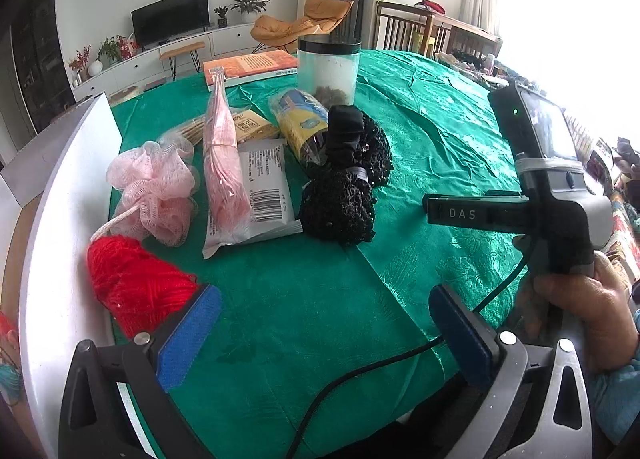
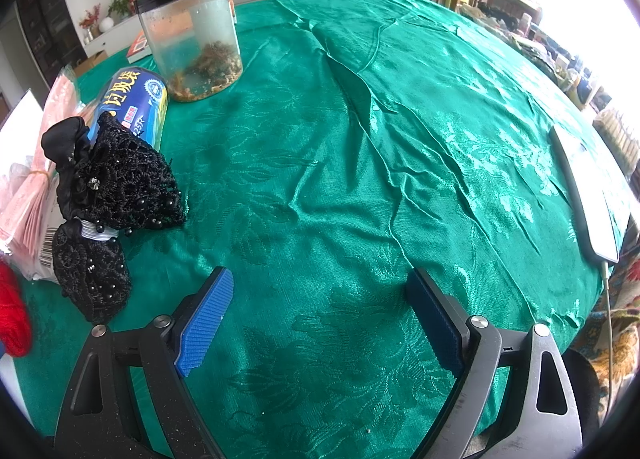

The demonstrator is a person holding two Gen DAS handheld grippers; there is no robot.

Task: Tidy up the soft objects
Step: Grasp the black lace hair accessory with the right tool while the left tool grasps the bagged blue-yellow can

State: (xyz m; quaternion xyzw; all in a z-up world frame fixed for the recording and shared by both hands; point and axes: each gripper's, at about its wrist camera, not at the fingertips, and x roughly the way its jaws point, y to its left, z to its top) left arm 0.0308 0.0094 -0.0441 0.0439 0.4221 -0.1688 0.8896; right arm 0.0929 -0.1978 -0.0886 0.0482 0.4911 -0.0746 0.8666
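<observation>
My left gripper (image 1: 324,295) is open above the green tablecloth (image 1: 304,291), with nothing between its blue pads. A red yarn ball (image 1: 132,287) lies just beside its left pad, against a white board (image 1: 68,187). Behind the yarn are a pink bath pouf (image 1: 156,187), a pink bundle (image 1: 222,163) and two black lace hair nets (image 1: 340,211). My right gripper (image 2: 320,275) is wide open over bare cloth, holding nothing. The black hair nets (image 2: 116,179) lie to its left, and the red yarn (image 2: 12,315) shows at the left edge. A hand holds the right gripper's body (image 1: 520,215).
A white barcoded packet (image 1: 264,187), a yellow-blue roll of bags (image 1: 300,119), a clear jar with a black lid (image 1: 328,67) and a book (image 1: 248,65) stand further back. A flat white-edged slab (image 2: 584,195) lies at the cloth's right edge. A black cable (image 1: 360,375) crosses the near cloth.
</observation>
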